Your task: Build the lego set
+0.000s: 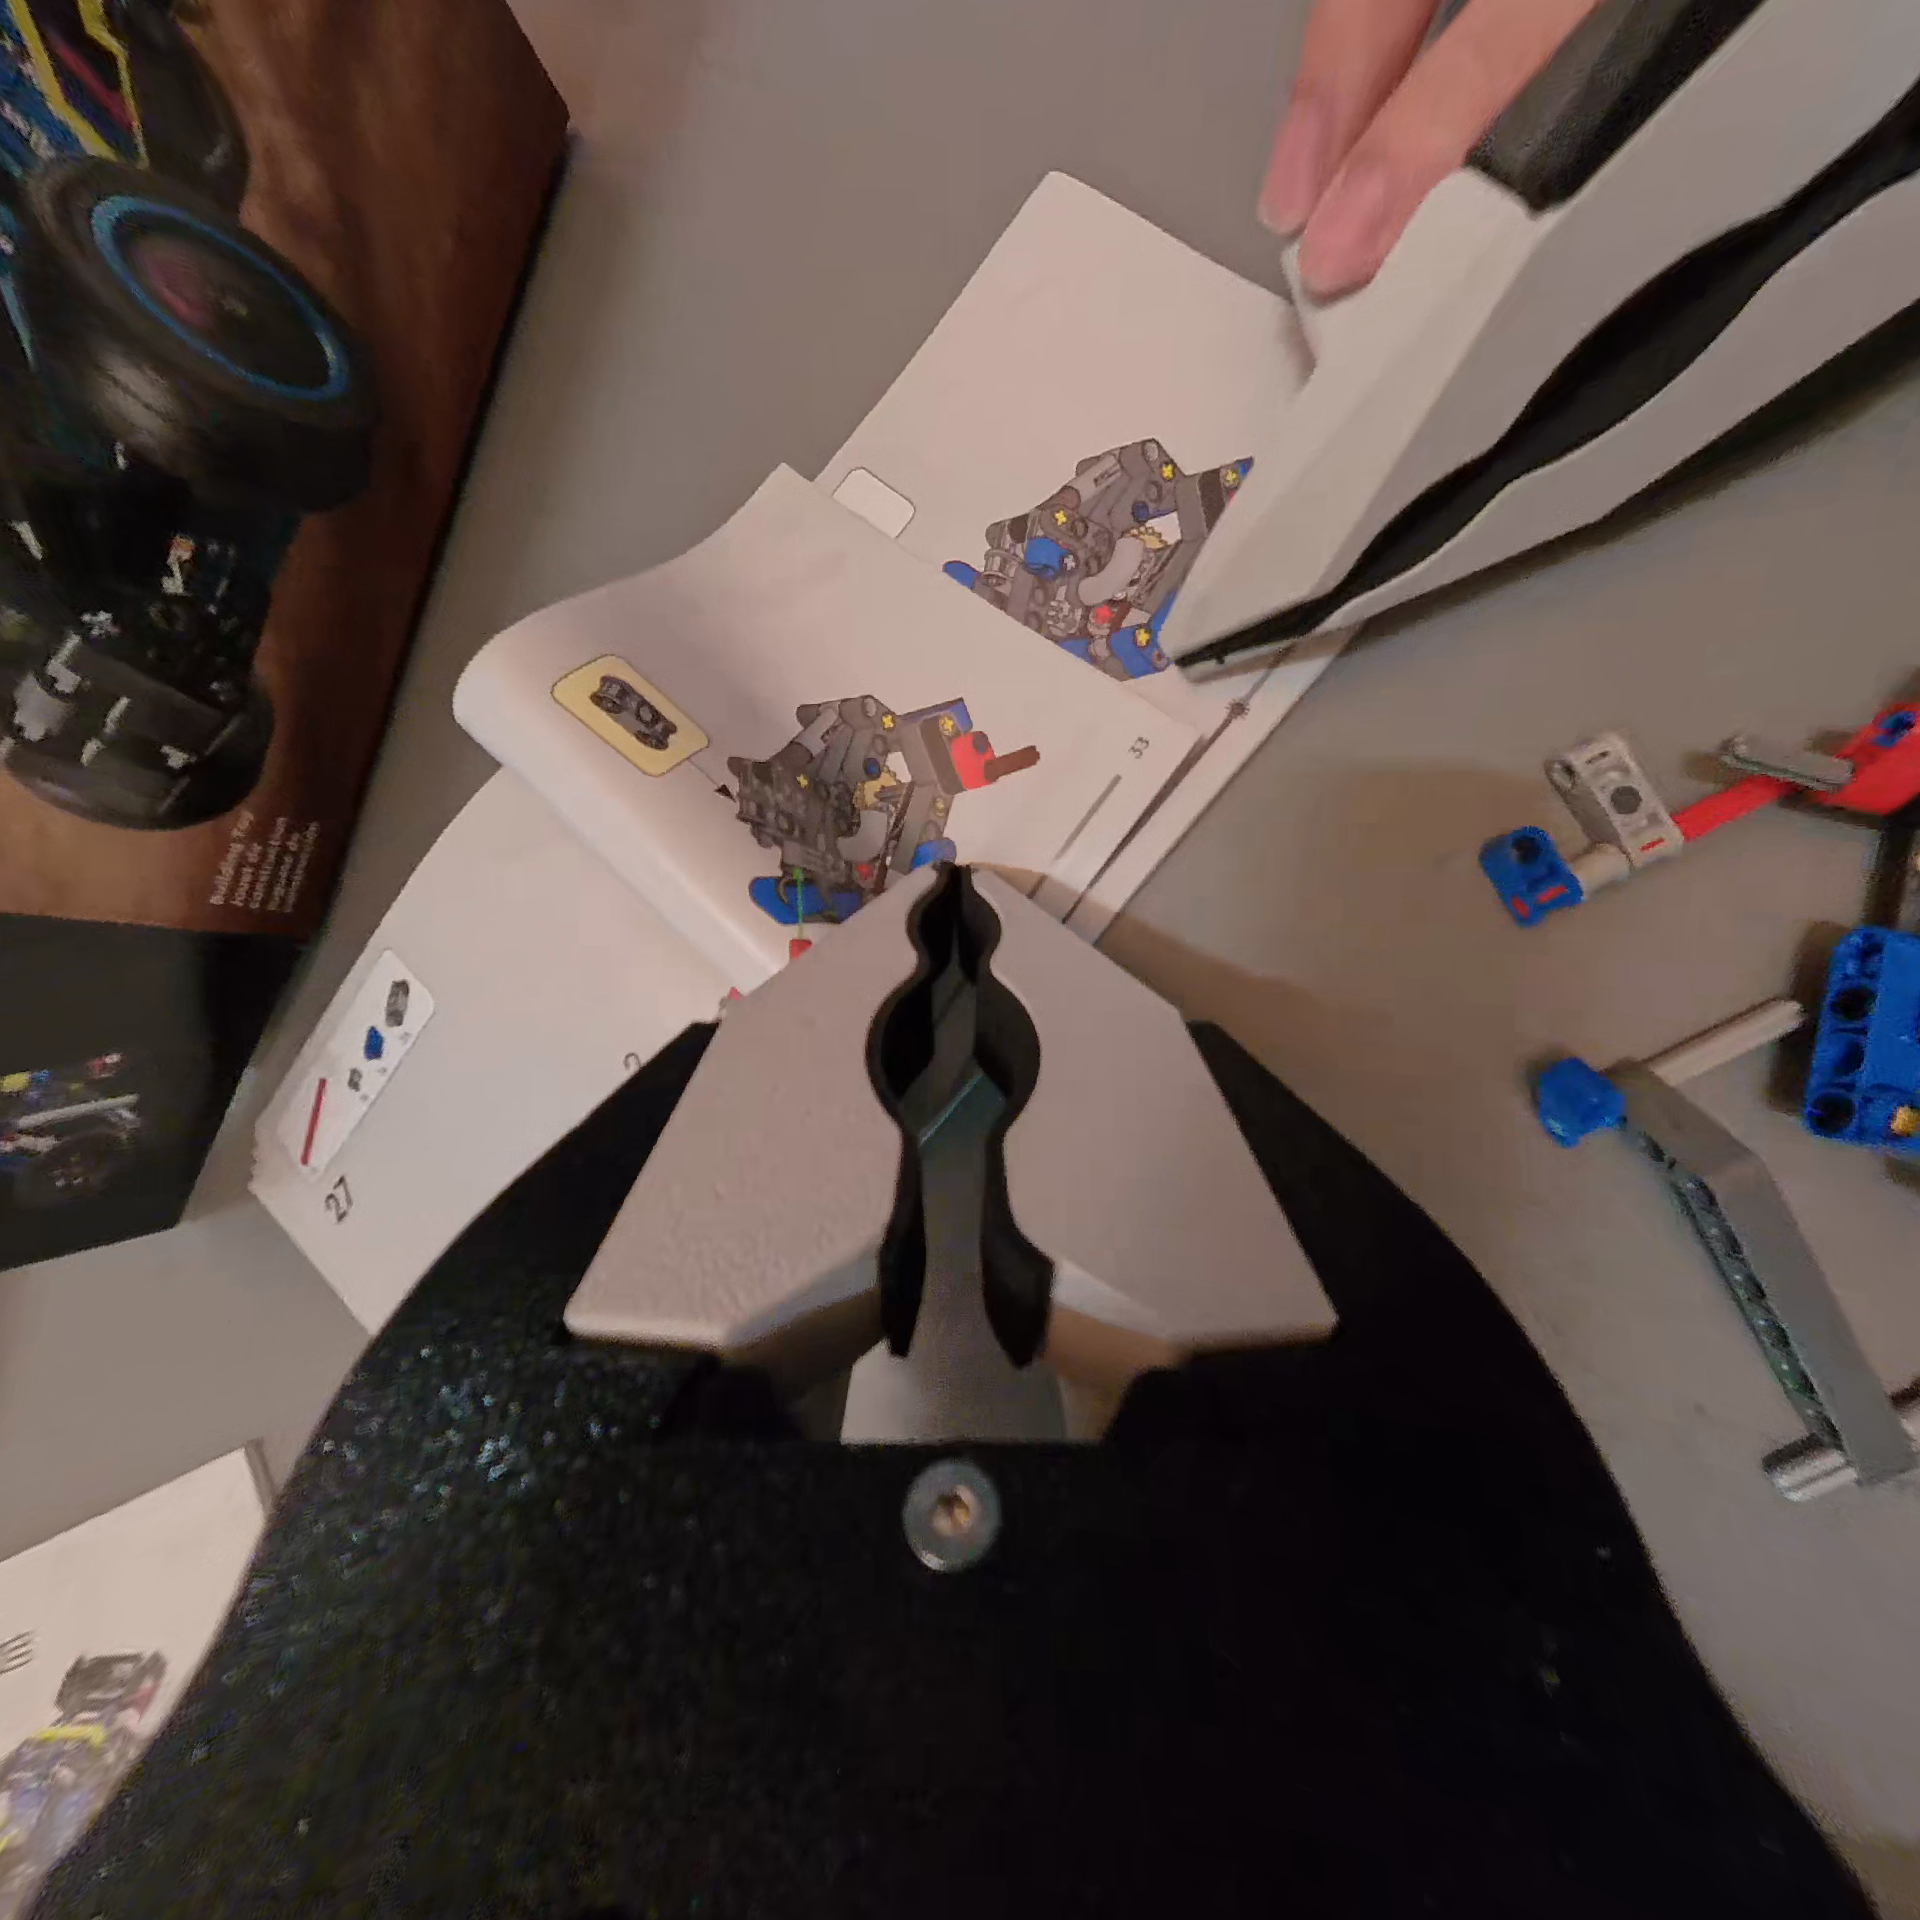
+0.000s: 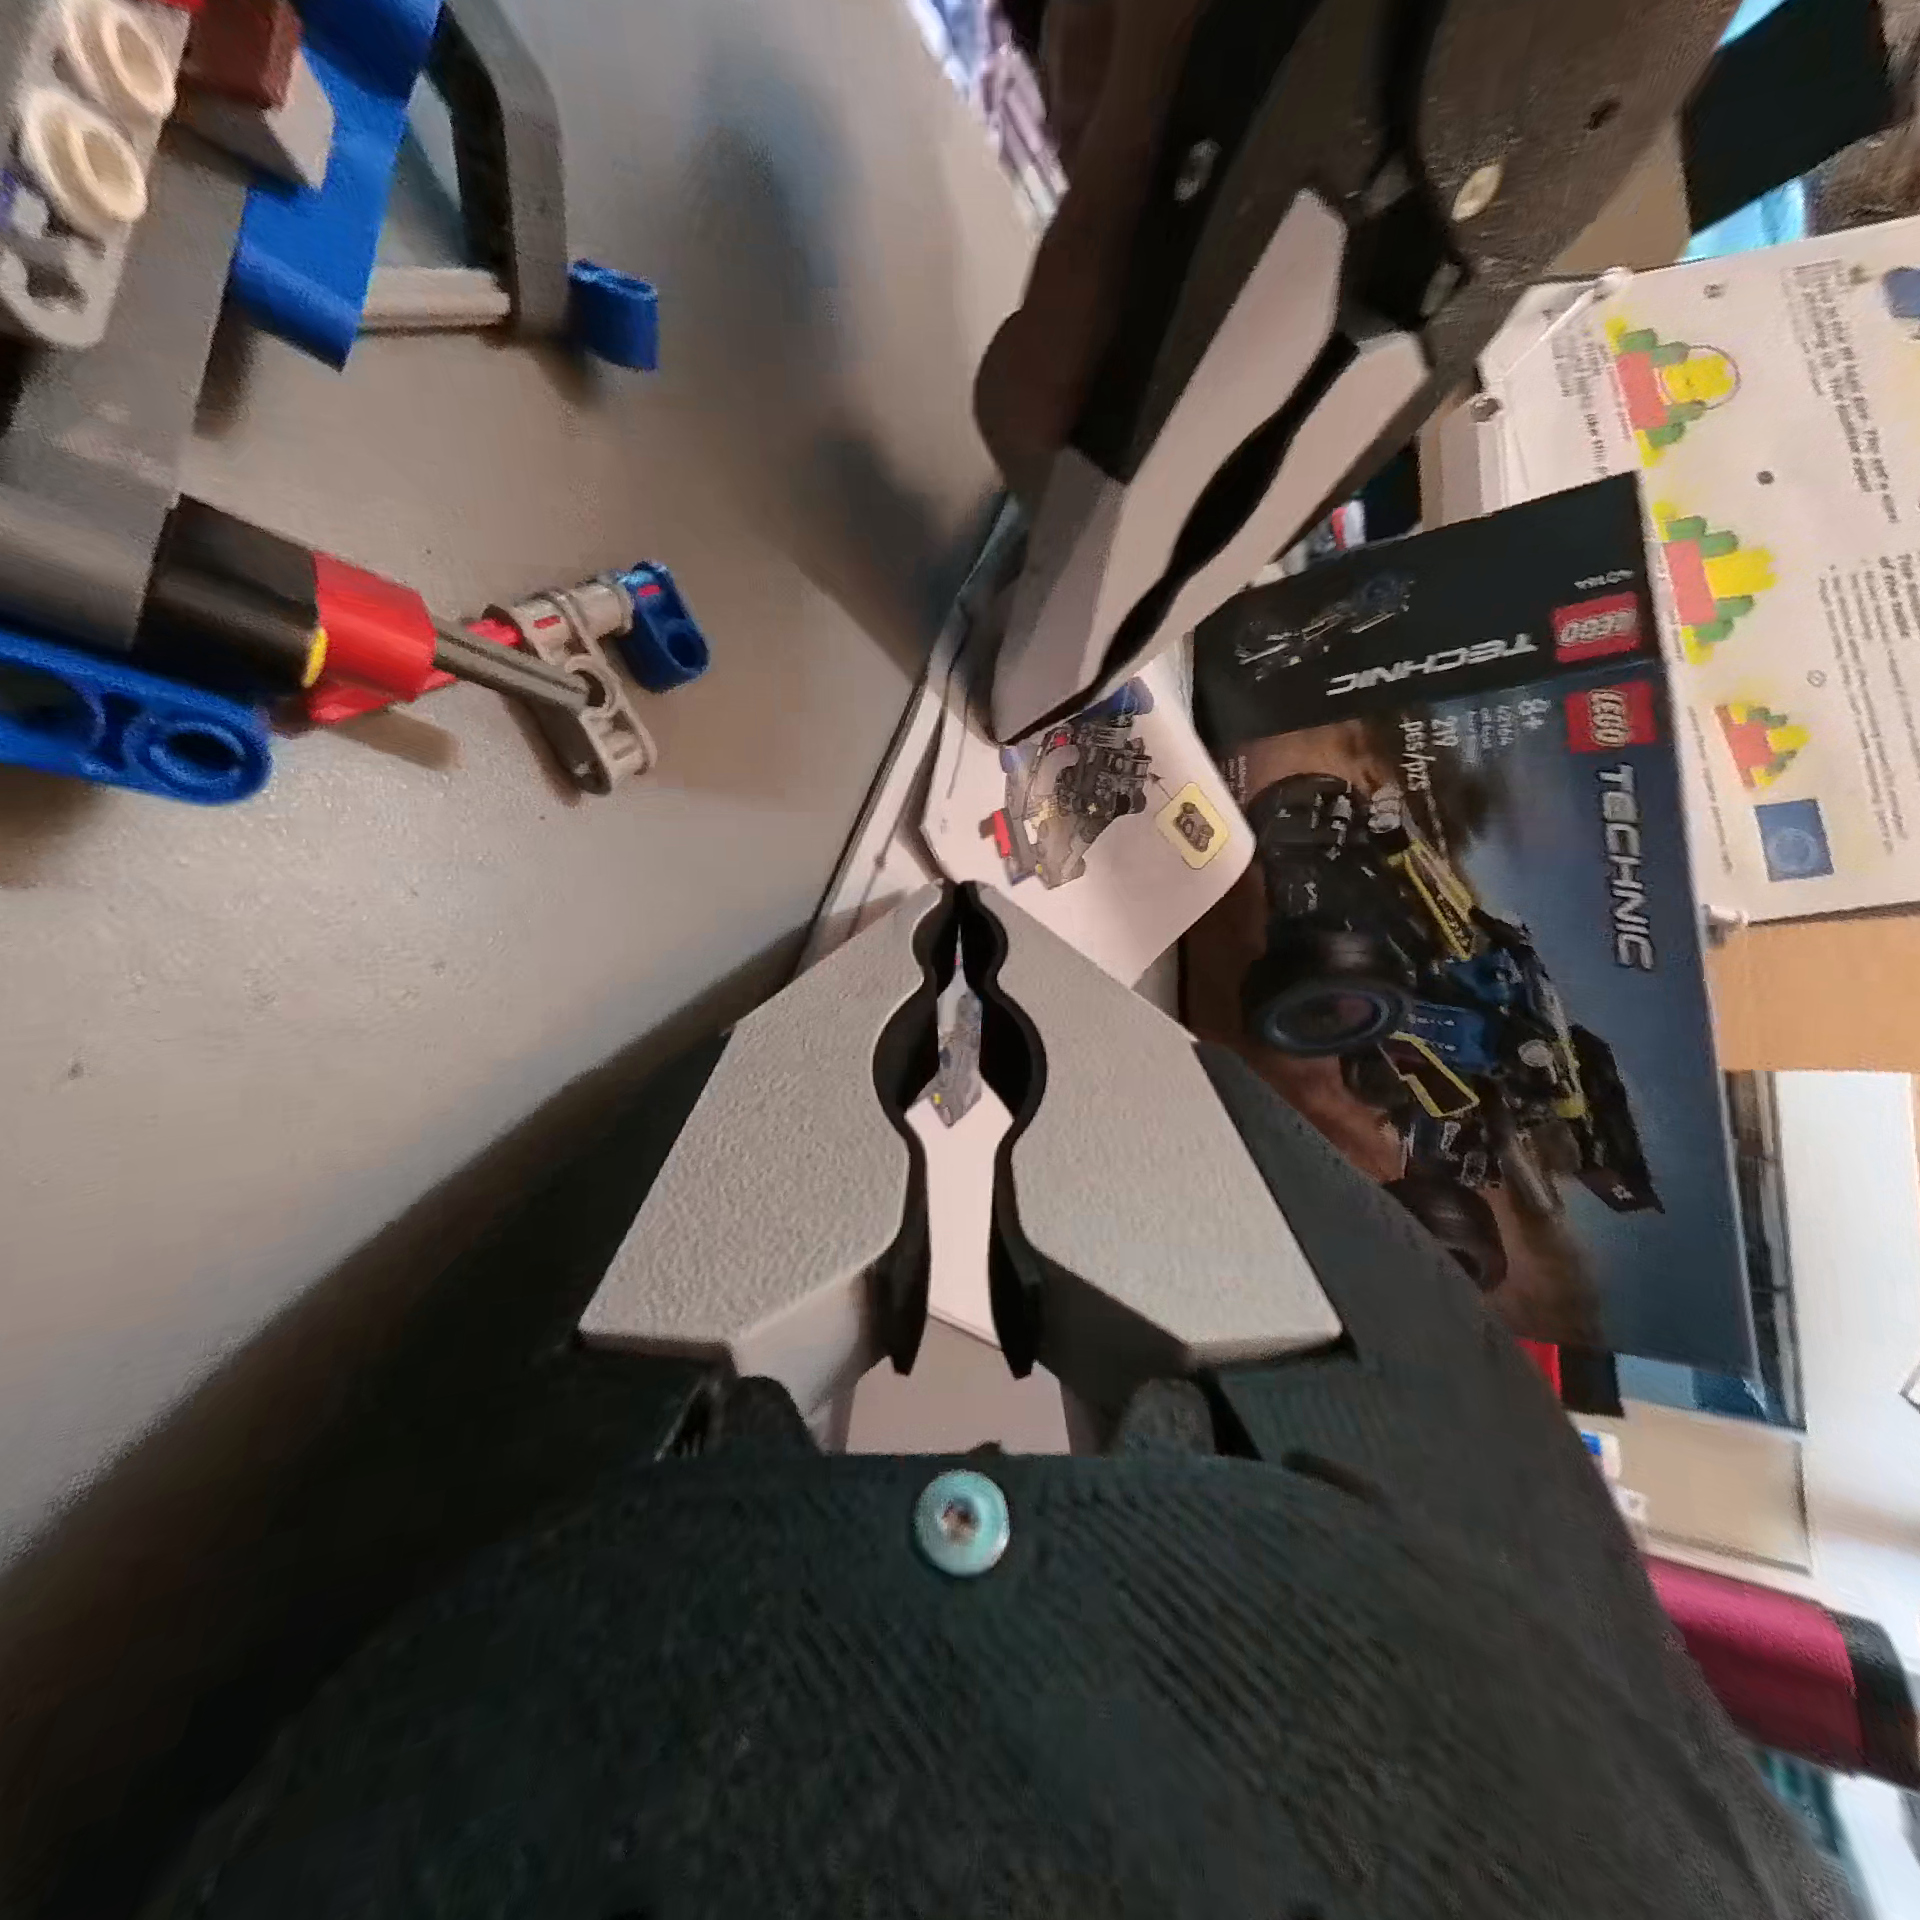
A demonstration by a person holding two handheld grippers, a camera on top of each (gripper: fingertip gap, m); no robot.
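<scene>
While both grippers meet over the open instruction booklet (image 1: 997,343), the left gripper (image 1: 951,873) has its jaws pressed together at the tips, which sit at the lower edge of a curled page (image 1: 644,644); whether a sheet is pinched between them cannot be told. The right gripper (image 2: 961,894) likewise shows its tips closed with only a sliver between them (nothing visibly held), its point resting on the facing page near the spine. Beyond the booklet stands the set's box (image 2: 1538,935), printed with a dark car, and on the grey table (image 1: 1299,1039) to the right lie the loose pieces: a small red-and-grey assembly (image 1: 1683,810) with a blue connector and a bigger blue-and-grey one (image 1: 1860,1039) near the frame edge. The step appears to be turning or flattening a page. Doing it well would likely mean pinning the far page with the right gripper while the left takes a single sheet only, moving slowly so the paper neither tears nor springs back.
</scene>
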